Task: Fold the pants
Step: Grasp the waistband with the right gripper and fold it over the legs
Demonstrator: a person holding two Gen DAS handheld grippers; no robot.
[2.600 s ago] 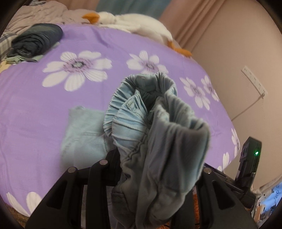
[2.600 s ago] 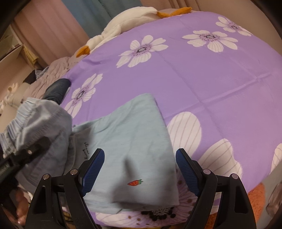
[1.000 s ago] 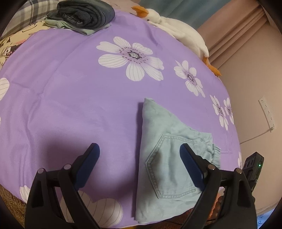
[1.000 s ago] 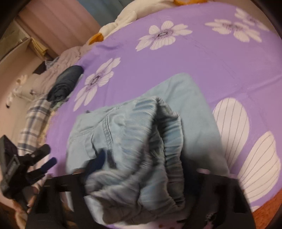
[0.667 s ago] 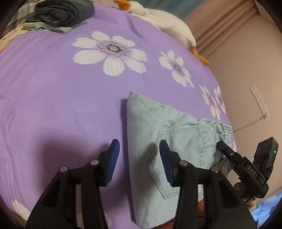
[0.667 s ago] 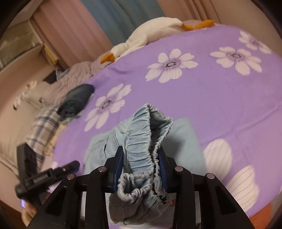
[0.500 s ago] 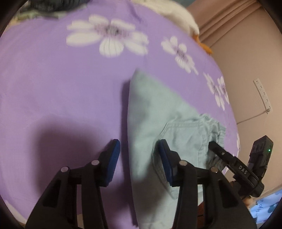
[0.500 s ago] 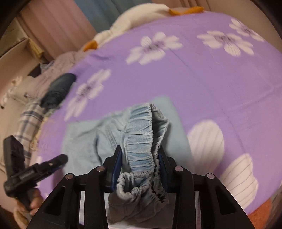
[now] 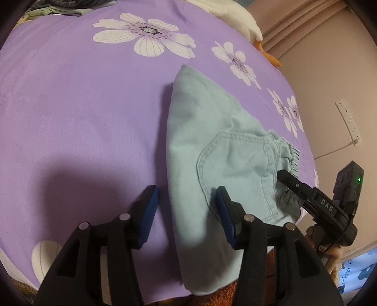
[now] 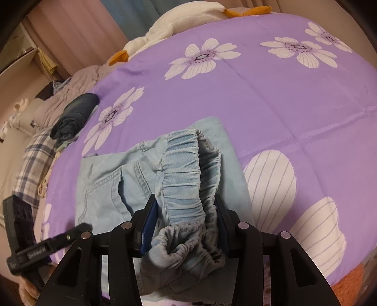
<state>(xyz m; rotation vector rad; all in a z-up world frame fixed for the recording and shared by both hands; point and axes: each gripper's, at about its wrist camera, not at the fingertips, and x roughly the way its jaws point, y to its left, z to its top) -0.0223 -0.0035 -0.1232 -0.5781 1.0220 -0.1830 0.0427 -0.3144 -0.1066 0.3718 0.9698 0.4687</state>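
Right wrist view: the waistband (image 10: 186, 188) of the pants (image 9: 212, 146) is now clamped by the right gripper (image 10: 185, 226), while the left gripper (image 9: 186, 211), narrowed from wide, is half-parted astride the folded edge, unpinched, so the next fold is judged imminent.

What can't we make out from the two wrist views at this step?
- Left wrist: near hem of the light blue pants is covered by the left gripper; whether the pads touch the cloth is unclear.
- Right wrist: the right gripper pads are buried in the bunched elastic waistband.
- Left wrist: the dark folded clothes are cut off by the top edge.
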